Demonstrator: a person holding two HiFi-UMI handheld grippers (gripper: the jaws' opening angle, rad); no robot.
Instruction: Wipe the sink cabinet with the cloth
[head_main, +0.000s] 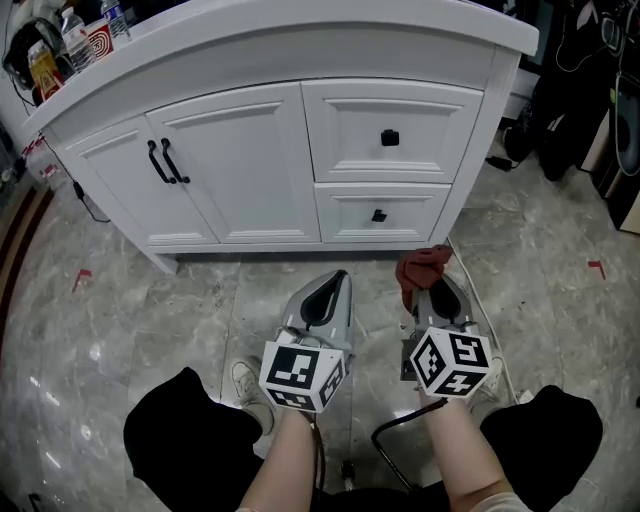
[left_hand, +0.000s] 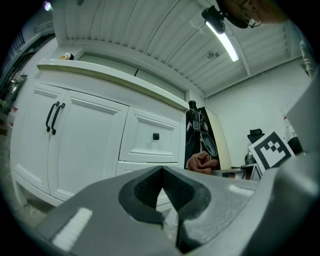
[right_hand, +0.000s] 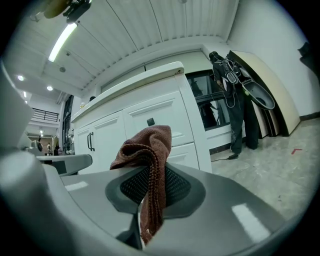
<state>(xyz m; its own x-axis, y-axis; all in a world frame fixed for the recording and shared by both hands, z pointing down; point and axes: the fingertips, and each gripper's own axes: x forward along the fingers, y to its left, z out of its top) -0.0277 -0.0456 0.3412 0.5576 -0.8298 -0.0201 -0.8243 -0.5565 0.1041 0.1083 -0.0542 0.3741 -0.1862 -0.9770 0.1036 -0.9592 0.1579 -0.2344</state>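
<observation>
While the person's bare forearms reach out over black-clad knees (head_main: 190, 430), each hand holds a gripper low over the grey marbled floor (head_main: 150, 310). A white shoe (head_main: 245, 385) shows beside the left forearm, and a black cable (head_main: 385, 445) curls on the floor by the right one. The left gripper (head_main: 335, 285), with its marker cube (head_main: 300, 375) at the near end, has its jaws pressed together with nothing between them, as its own view (left_hand: 161, 172) shows. The right gripper (head_main: 440, 292) sits just beside it, jaws clamped on the cloth (head_main: 422, 266), a reddish-brown rag. In the right gripper view (right_hand: 150, 177) the cloth (right_hand: 147, 145) bunches up above the jaw tips and a strip of it hangs down between the pads.

Beyond both grippers, and apart from them, stands the white sink cabinet (head_main: 260, 170), with two doors bearing black handles (head_main: 167, 162) at left and two drawers with black knobs (head_main: 390, 138) at right, all closed. On the far left end of its top stand what look like bottles (head_main: 75, 38), too small to make out surely. Dark bags (head_main: 565, 110) lean past the cabinet's right end.
</observation>
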